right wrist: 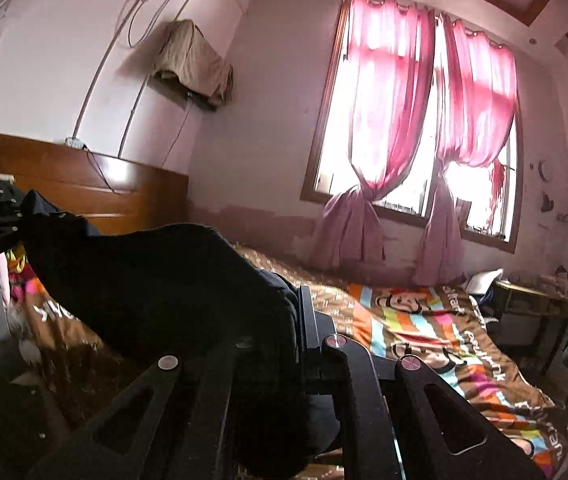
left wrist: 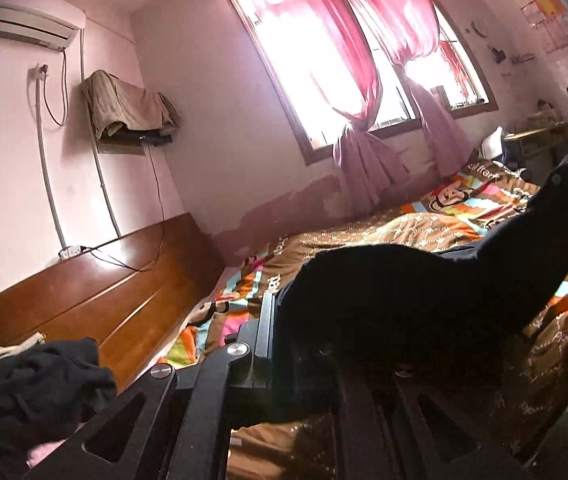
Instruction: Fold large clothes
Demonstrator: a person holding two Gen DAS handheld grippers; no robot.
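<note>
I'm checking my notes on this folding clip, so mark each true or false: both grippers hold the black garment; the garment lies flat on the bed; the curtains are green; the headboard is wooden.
1. Both the left gripper and the right gripper are shut on the black garment. True.
2. The garment lies flat on the bed. False: it hangs lifted between the grippers.
3. The curtains are green. False: pink.
4. The headboard is wooden. True.

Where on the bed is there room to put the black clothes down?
The free patch is the striped monkey bedspread between the window wall and the held black garment, running toward the desk. It is crowded near the wooden headboard, where another dark clothes pile lies.
</note>
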